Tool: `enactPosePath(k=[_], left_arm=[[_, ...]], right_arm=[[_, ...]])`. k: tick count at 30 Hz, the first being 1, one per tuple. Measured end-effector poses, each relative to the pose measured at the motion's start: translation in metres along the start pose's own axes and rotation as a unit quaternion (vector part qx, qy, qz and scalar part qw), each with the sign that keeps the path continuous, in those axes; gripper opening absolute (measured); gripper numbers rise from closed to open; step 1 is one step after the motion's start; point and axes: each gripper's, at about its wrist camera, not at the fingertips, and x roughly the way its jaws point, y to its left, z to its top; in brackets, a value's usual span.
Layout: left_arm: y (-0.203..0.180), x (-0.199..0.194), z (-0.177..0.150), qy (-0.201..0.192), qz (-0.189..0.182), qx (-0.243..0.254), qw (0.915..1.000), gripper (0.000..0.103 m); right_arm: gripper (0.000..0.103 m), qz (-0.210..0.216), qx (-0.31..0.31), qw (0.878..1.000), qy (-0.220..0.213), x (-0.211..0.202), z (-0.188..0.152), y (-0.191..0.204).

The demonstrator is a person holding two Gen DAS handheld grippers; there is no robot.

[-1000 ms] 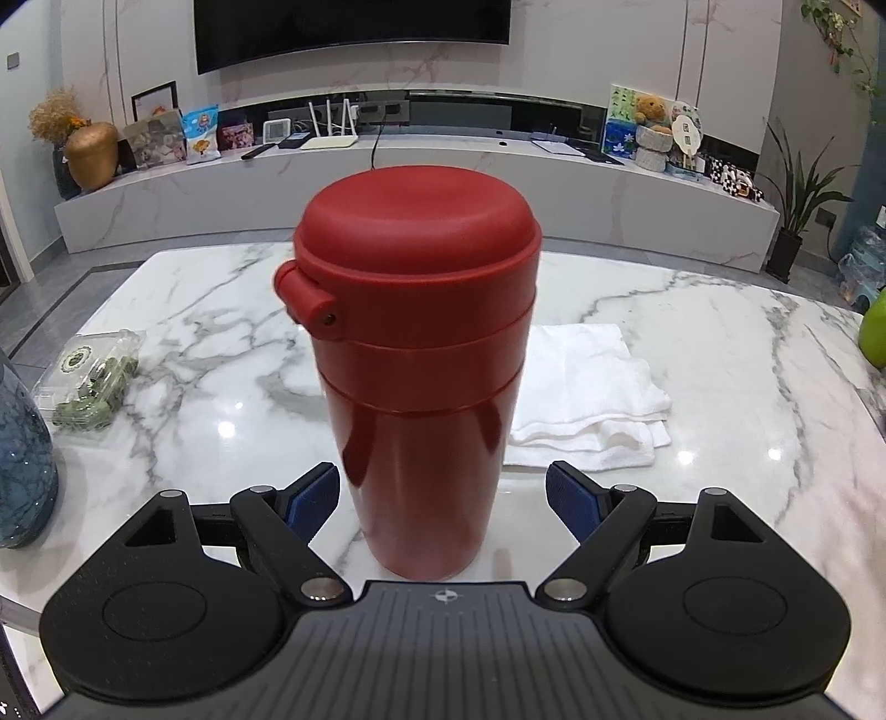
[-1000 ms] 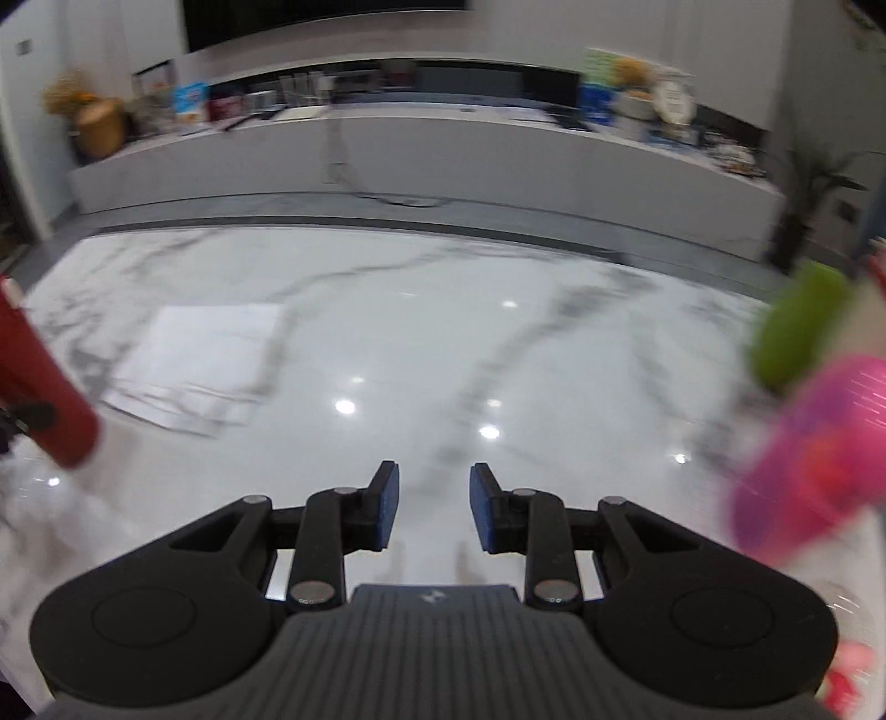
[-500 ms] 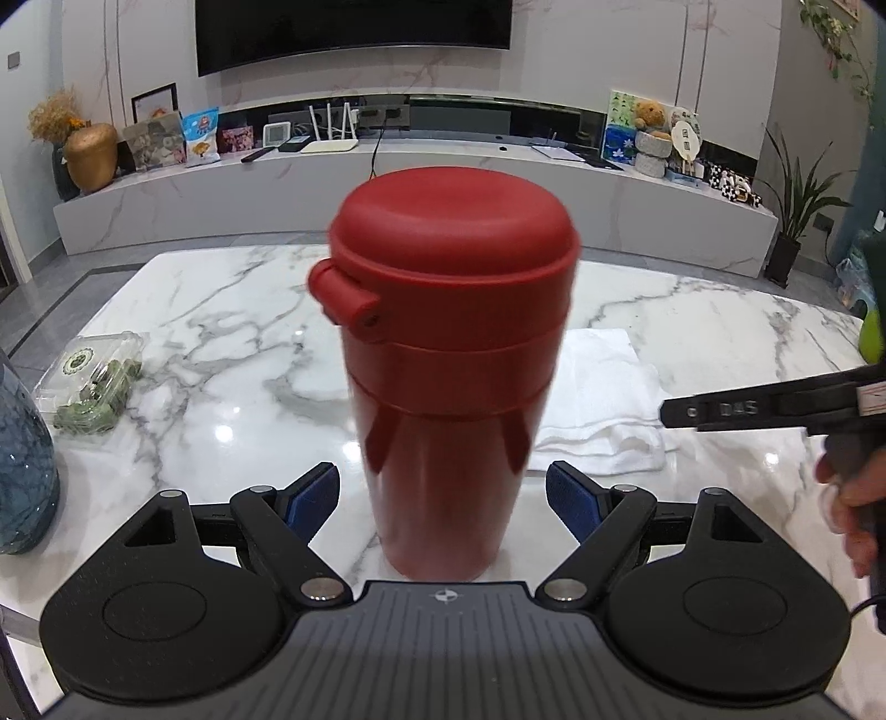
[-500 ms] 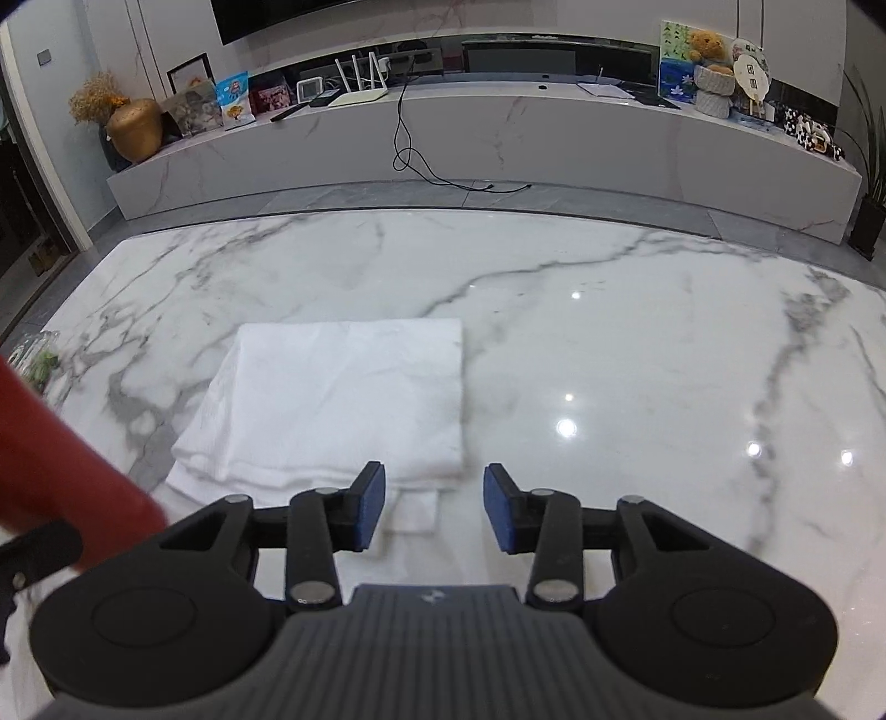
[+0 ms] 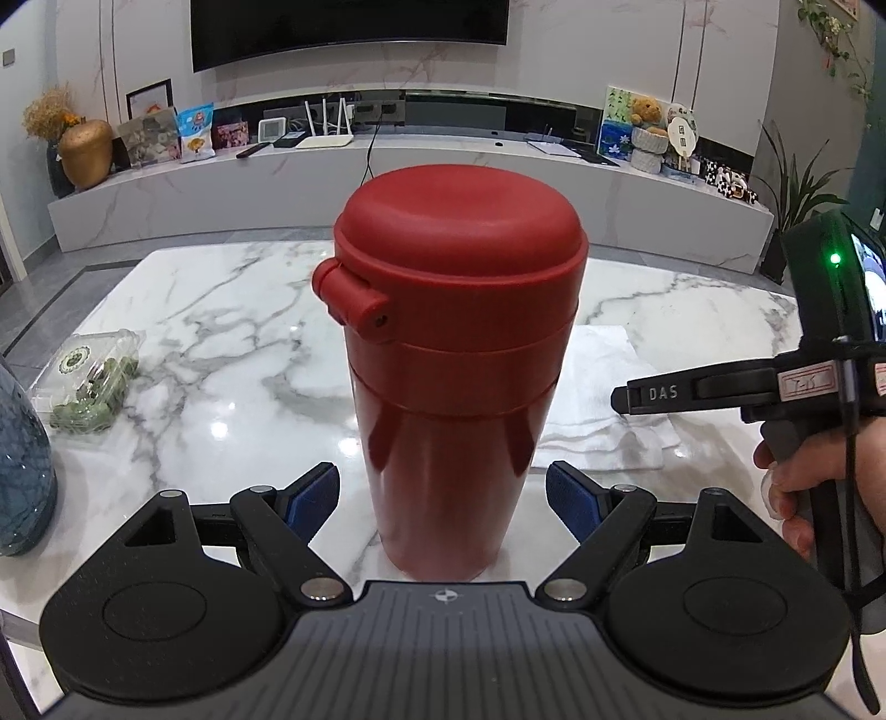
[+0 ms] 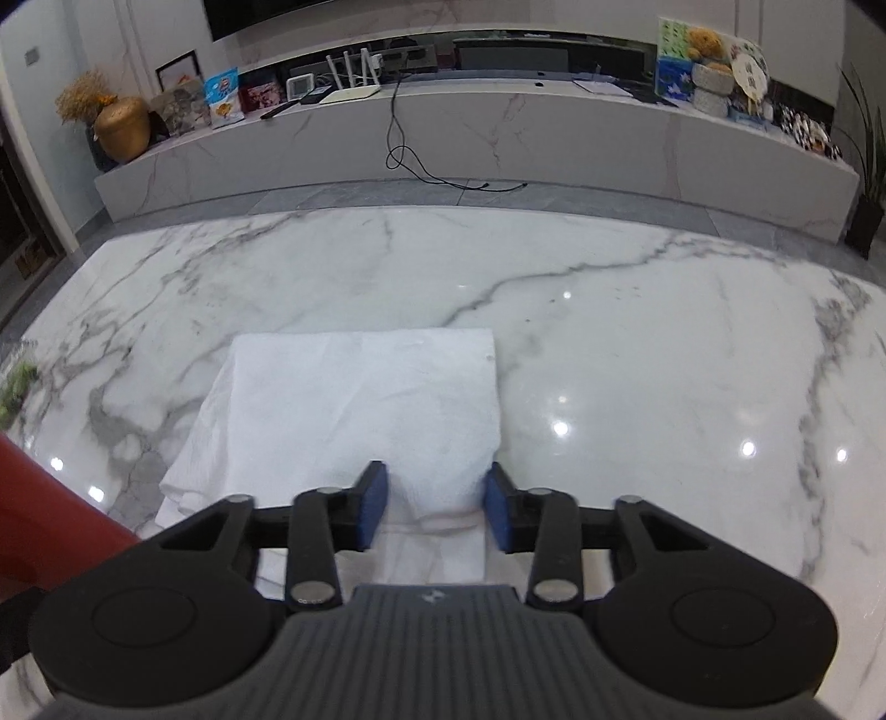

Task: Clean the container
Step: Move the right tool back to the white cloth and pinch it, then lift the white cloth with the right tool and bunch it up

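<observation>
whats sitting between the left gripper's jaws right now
The red container stands upright between the open jaws of the left gripper, with a gap on each side, neither touching it. The left wrist view shows this.

We see a white marble wall carrying a dark television (image 5: 349, 25) above a long, low marble console (image 6: 498, 138). On the console stand a gold vase (image 5: 86, 152), a white router (image 5: 326, 130) and a teddy bear (image 5: 645, 108). Grey tiled floor (image 6: 443, 194) runs before it, and a potted plant (image 5: 792, 194) stands at the right.
</observation>
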Motion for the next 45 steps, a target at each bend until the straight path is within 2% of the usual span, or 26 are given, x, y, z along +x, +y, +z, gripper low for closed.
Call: enactPosePath(k=[2, 5, 9, 14, 23, 27, 32, 37, 40, 42, 45], left_arm=[[0.000, 0.000, 0.000, 0.000, 0.001, 0.000, 1.0000, 0.082], [0.002, 0.000, 0.000, 0.002, 0.000, -0.003, 1.0000, 0.082], [0.007, 0.001, 0.000, 0.007, -0.001, -0.014, 0.9999, 0.082], [0.009, 0.001, 0.001, 0.008, -0.001, -0.018, 0.9998, 0.082], [0.007, -0.002, 0.001, 0.008, -0.003, -0.017, 0.9998, 0.082], [0.006, -0.002, 0.002, 0.008, -0.002, -0.018, 0.9998, 0.082], [0.007, -0.003, 0.002, 0.010, -0.006, -0.024, 0.9996, 0.082], [0.010, -0.002, 0.002, 0.017, -0.008, -0.031, 0.9993, 0.082], [0.012, -0.004, 0.002, 0.016, -0.010, -0.033, 0.9993, 0.082], [0.014, -0.004, 0.003, 0.015, -0.012, -0.034, 0.9992, 0.082], [0.015, -0.005, 0.004, 0.015, -0.014, -0.037, 0.9991, 0.082]], right_arm=[[0.019, 0.002, -0.007, 1.000, -0.002, 0.000, -0.001, 0.004], [0.012, 0.001, -0.016, 1.000, -0.005, -0.002, -0.001, 0.006], [0.010, 0.003, -0.023, 1.000, -0.008, -0.007, -0.001, 0.004], [0.009, -0.008, -0.040, 0.999, -0.020, -0.036, -0.002, -0.010], [0.009, -0.077, -0.079, 0.994, 0.007, -0.084, -0.020, -0.067], [0.009, -0.103, -0.147, 0.984, 0.001, -0.094, -0.025, -0.059], [0.009, -0.121, -0.242, 0.963, -0.014, -0.104, -0.029, -0.035], [0.009, -0.110, -0.320, 0.941, -0.017, -0.100, -0.032, 0.003], [0.009, -0.094, -0.327, 0.940, -0.006, -0.094, -0.036, 0.016], [0.009, -0.092, -0.342, 0.935, -0.002, -0.089, -0.041, 0.023], [0.009, -0.098, -0.385, 0.918, -0.003, -0.084, -0.053, 0.038]])
